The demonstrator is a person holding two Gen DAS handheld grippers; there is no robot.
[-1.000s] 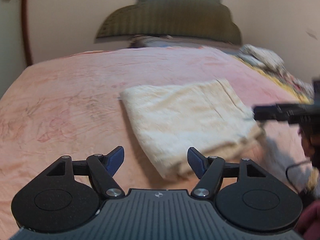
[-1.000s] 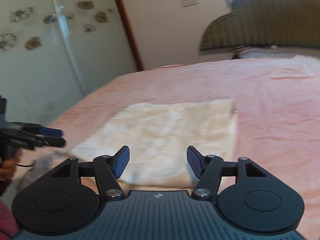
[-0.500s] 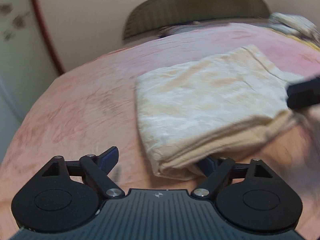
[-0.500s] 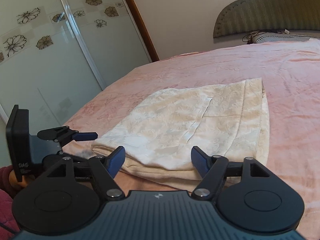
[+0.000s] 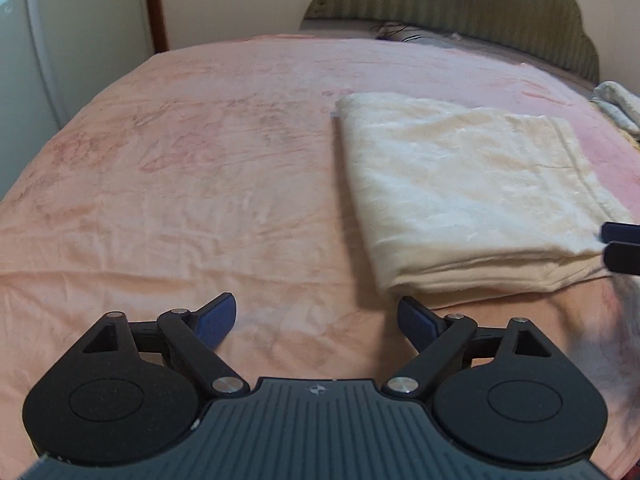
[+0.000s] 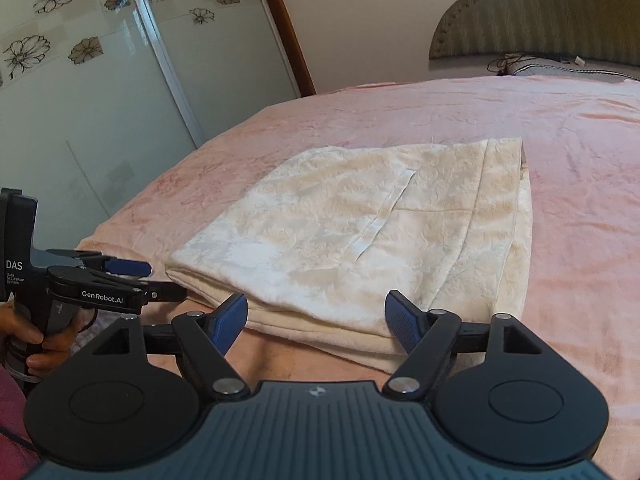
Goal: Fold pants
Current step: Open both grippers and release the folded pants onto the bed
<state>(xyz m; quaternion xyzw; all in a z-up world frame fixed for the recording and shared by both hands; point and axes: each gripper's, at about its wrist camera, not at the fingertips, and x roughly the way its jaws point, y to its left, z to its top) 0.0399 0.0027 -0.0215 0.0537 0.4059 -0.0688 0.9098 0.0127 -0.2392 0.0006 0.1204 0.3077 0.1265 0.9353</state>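
Both grippers — left (image 5: pixel 316 320) and right (image 6: pixel 316 320) — gape wide, empty, at the bed's (image 5: pixel 200 168) near edge; judged best: pinch every layer of the pants (image 6: pixel 360 232) before folding.

Left gripper (image 5: pixel 316 322) and right gripper (image 6: pixel 316 316) spread wide, holding nothing

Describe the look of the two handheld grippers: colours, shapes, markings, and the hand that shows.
Each gripper, left gripper and right gripper, has a ribbed dark grey body, two round black discs, black linkage arms with silver pivots and blue ridged fingertip pads. Seen from the side, the left one carries white "DAS" and "GenRobot.AI" lettering on a black pistol handle. A bare hand grips it; a dark red sleeve shows below.
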